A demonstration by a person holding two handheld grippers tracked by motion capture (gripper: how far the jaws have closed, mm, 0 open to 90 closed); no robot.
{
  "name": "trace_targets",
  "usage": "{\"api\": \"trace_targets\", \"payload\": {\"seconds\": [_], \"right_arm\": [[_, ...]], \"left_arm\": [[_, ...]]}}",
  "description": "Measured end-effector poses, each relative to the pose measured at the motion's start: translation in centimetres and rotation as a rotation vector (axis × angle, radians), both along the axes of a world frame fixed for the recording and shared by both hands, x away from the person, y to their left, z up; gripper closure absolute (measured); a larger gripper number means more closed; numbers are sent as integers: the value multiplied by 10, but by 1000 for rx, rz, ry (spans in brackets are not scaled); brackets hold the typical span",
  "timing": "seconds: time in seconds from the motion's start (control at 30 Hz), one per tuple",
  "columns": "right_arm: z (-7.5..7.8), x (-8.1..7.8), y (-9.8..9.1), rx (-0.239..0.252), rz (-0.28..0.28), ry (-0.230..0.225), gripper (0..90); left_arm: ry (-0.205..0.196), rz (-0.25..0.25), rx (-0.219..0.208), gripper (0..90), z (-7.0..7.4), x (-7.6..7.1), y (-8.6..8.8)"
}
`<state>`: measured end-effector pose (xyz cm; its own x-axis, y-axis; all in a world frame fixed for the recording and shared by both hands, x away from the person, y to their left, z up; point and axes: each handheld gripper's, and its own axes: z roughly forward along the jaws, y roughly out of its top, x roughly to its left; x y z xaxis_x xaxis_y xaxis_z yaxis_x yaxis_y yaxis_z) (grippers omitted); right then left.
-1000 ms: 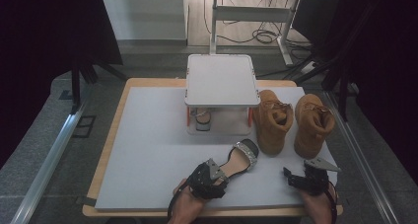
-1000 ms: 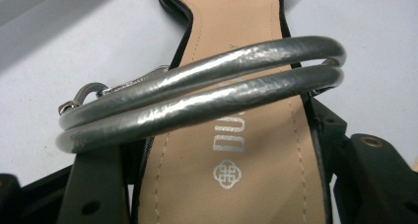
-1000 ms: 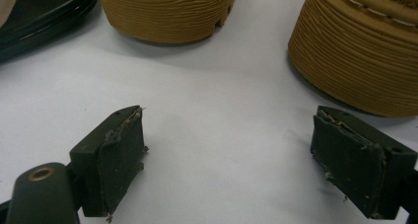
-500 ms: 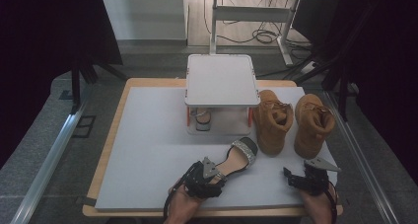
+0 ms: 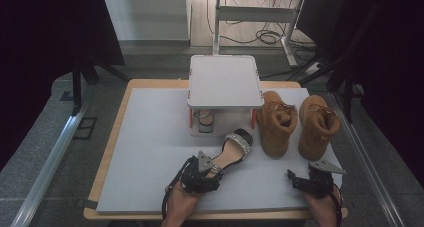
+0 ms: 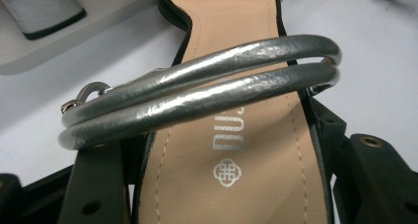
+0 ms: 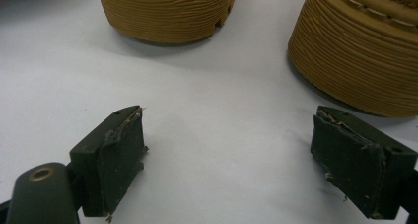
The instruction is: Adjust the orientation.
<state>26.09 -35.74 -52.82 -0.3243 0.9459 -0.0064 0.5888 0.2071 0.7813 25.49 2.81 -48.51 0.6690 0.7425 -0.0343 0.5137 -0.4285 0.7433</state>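
Left gripper (image 5: pixel 210 168): at near edge of grey mat (image 5: pixel 150 152), forearm entering from below, jaws partly spread and clamped on heel end of sandal (image 5: pixel 231 152). Angled up and right toward shoe rack (image 5: pixel 225 82).

Sandal: black-edged, tan insole with silver logo, doubled silver ankle strap (image 6: pixel 197 93) arching across insole, jewelled toe band. Toe end just in front of shoe rack, heel end between both jaws in left gripper view.

Right gripper (image 5: pixel 300 181): at near right corner of mat, well right of sandal, level and pointing left. Jaws wide apart, nothing between them, bare mat below in right gripper view. Worn pads (image 7: pixel 118 160).

Shoe rack: white, two-tier, at far middle of mat. Top shelf bare. Lower shelf holding matching sandal (image 5: pixel 205 121), block heel showing; rest hidden under top shelf.

Tan boots: left boot (image 5: pixel 276 122) just right of shoe rack, right boot (image 5: pixel 316 127) beside it, both upright, ribbed soles facing right gripper.
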Motion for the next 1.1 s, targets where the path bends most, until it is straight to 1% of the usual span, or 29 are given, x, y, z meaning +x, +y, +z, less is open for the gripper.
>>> {"api": "trace_targets", "payload": {"seconds": [0.23, 0.57, 0.73, 0.93, 1.1], "right_arm": [[0, 0, 0, 0, 0, 0, 127], [0, 0, 0, 0, 0, 0, 128], [0, 0, 0, 1, 0, 0, 128], [0, 0, 0, 1, 0, 0, 128], [0, 0, 0, 1, 0, 0, 128]], "left_arm": [[-1, 44, -18, 382, 0, 16, -1], [7, 86, -47, 382, -1, 38, -7], [13, 107, -51, 381, -3, 46, -10], [11, 132, -50, 381, -4, 54, -16], [11, 154, -58, 381, -4, 61, -21]]}}
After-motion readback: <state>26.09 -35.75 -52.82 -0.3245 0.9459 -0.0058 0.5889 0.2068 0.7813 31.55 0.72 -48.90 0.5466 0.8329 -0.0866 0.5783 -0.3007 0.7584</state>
